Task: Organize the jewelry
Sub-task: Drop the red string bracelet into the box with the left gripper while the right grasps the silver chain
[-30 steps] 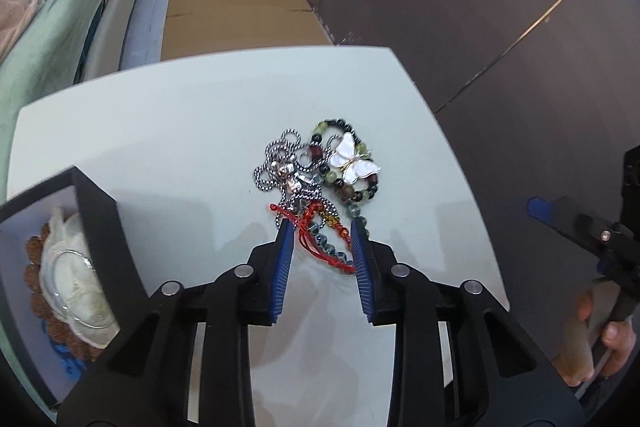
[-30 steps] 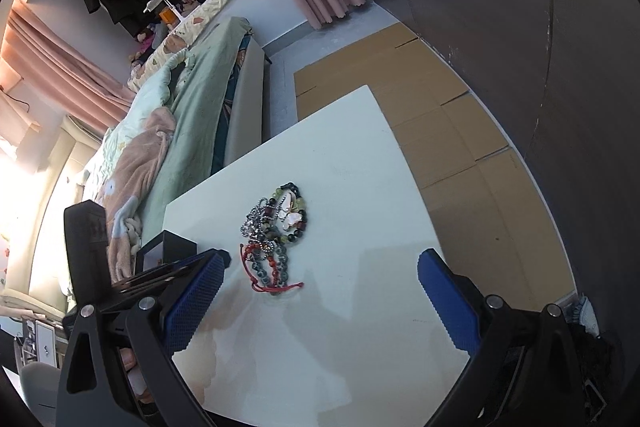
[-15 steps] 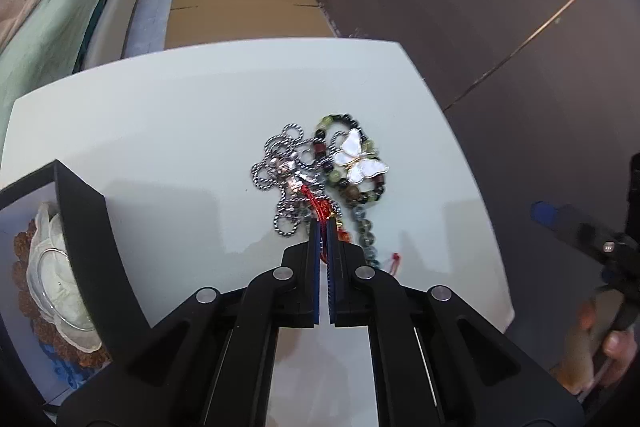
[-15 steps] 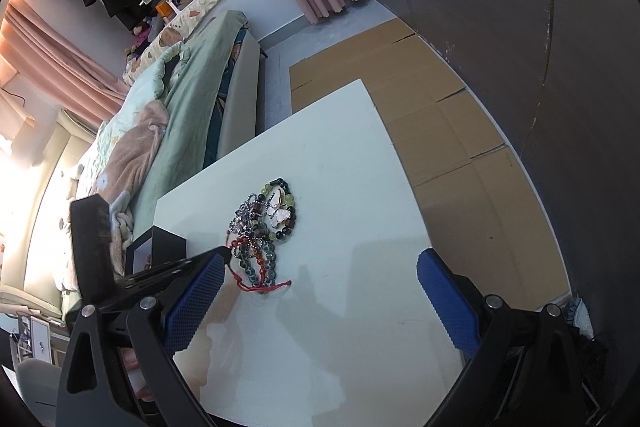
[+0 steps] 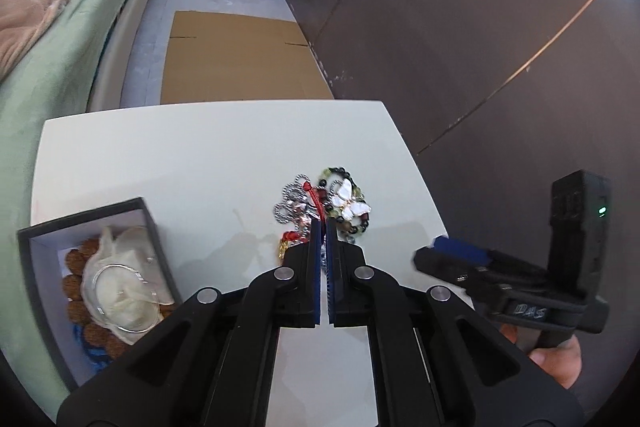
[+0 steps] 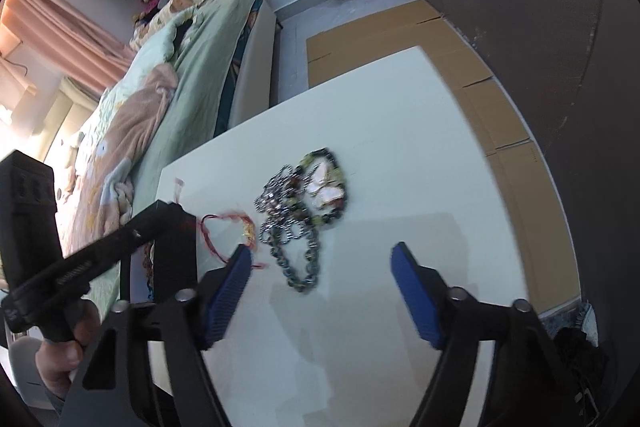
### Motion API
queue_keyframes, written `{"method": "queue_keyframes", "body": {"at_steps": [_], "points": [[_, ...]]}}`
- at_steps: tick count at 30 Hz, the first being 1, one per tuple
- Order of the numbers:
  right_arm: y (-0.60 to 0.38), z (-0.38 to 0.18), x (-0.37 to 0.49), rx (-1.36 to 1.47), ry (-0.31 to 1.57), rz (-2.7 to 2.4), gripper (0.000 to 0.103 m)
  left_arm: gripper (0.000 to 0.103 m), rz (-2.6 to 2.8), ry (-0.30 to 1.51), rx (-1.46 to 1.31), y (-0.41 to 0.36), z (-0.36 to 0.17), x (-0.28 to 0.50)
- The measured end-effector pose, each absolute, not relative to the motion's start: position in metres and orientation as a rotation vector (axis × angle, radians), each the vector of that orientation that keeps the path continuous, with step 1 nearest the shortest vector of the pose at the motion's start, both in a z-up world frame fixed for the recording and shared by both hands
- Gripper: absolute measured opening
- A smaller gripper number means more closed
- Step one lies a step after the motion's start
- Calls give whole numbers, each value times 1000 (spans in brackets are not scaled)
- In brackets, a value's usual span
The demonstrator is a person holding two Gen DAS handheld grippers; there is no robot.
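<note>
With the left gripper (image 5: 324, 227) jaws clenched on the red cord bracelet (image 6: 224, 231) at the pile's (image 5: 320, 207) near edge on the surface (image 5: 180, 155), we should lift slowly to untangle it, then carry it left to the box (image 5: 88, 219), right gripper (image 6: 320, 291) jaws spread idle.

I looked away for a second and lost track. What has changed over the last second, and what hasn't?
The left gripper closed on the red string bracelet and drew it up out of the jewelry pile, towards the black box. The right gripper stayed open, touching nothing. The butterfly bracelet and silver chain stayed on the white table.
</note>
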State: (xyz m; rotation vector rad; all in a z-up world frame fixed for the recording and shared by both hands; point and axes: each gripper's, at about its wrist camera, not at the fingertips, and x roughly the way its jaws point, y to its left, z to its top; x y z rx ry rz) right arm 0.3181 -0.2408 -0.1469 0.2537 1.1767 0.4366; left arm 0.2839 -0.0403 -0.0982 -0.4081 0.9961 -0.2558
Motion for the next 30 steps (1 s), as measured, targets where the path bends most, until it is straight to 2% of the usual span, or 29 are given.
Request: {"method": "queue_keyframes", "body": {"at_steps": [3, 15, 17, 19, 30], "points": [[-221, -152, 319, 216, 1196, 455, 48, 3, -251, 979, -416, -30, -94, 281], [-151, -180, 320, -25, 1234, 452, 35, 3, -243, 913, -455, 7, -68, 265], [-139, -187, 321, -83, 1249, 446, 27, 3, -236, 900, -460, 14, -63, 260], [-133, -190, 319, -130, 1249, 424, 9, 3, -229, 891, -462, 19, -59, 255], [-148, -131, 298, 64, 1144, 493, 8, 3, -210, 860, -479, 50, -45, 229]]}}
